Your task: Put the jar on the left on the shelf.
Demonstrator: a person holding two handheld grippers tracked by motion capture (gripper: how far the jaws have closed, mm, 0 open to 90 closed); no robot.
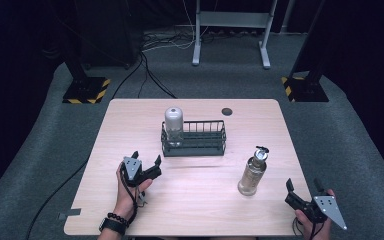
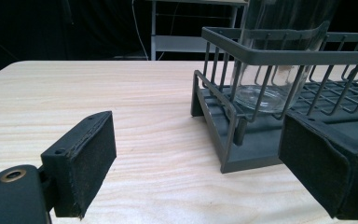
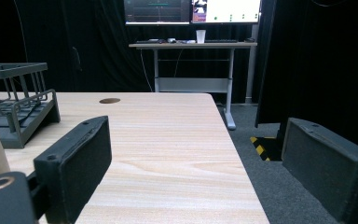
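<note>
Bench [image 1: 190,200]: pale wood, two hands in from the near edge, well apart. Dark wire rack [image 1: 194,138] stands mid-bench toward the far side, long axis across the bench; a clear jar with a rounded pale cap [image 1: 173,125] sits upright in its left end. Amber pump bottle [image 1: 253,172] stands upright on bare wood to the right of the rack and nearer the person, touching nothing. Left tongs [image 1: 146,162] hover just in front of the rack's left near corner, spread, nothing between the pads; in the left gripper view the rack corner and jar base [image 2: 261,91] lie ahead and to the right of the gap. Right tongs [image 1: 302,189] sit at the right near corner, spread and empty, pointing away across the bench; the bottle lies close by to their left, its upright axis crossing their line. Judgement: bottle is the loose item, right hand nearer; reach goes leftward, jaws either side of the body.
</note>
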